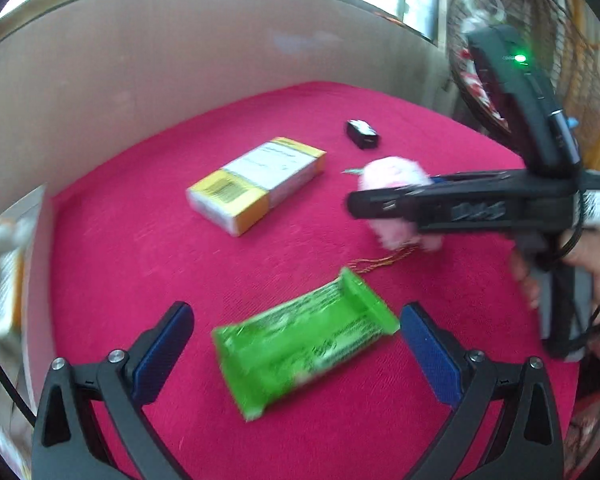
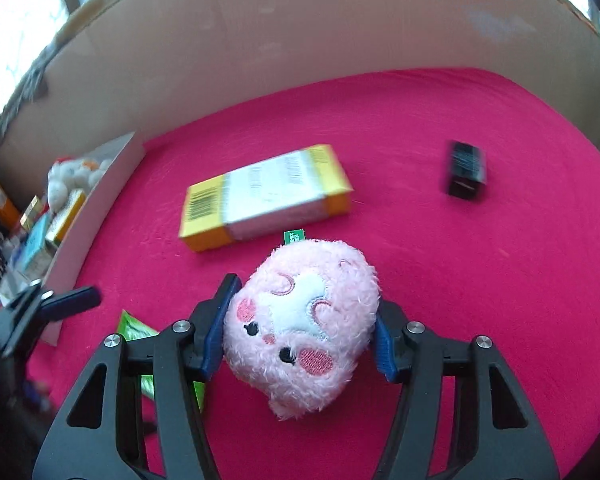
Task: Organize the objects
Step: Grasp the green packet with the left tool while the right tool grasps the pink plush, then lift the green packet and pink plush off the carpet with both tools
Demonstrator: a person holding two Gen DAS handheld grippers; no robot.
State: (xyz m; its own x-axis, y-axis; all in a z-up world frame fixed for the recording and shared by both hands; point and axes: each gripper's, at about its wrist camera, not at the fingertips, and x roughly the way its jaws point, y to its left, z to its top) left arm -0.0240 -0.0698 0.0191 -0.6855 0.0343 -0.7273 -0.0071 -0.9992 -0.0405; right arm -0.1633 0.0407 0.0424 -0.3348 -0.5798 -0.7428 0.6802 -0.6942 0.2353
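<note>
On the pink cloth (image 2: 460, 280) my right gripper (image 2: 305, 300) is shut on a pink plush toy (image 2: 304, 328); both blue pads press its sides. From the left wrist view the plush toy (image 1: 392, 236) shows behind that gripper's black finger. My left gripper (image 1: 296, 312) is open above a green packet (image 1: 300, 344), which lies flat between the fingers, untouched. A yellow and white box (image 2: 266, 196) and a small black box (image 2: 466, 170) lie farther back on the cloth.
A white bin (image 2: 100, 208) at the left edge holds a white plush and several small cartons. A tall cardboard wall (image 2: 300, 60) closes off the back. A fan (image 1: 500, 40) stands behind on the right. A thin gold cord (image 1: 380, 262) lies by the plush.
</note>
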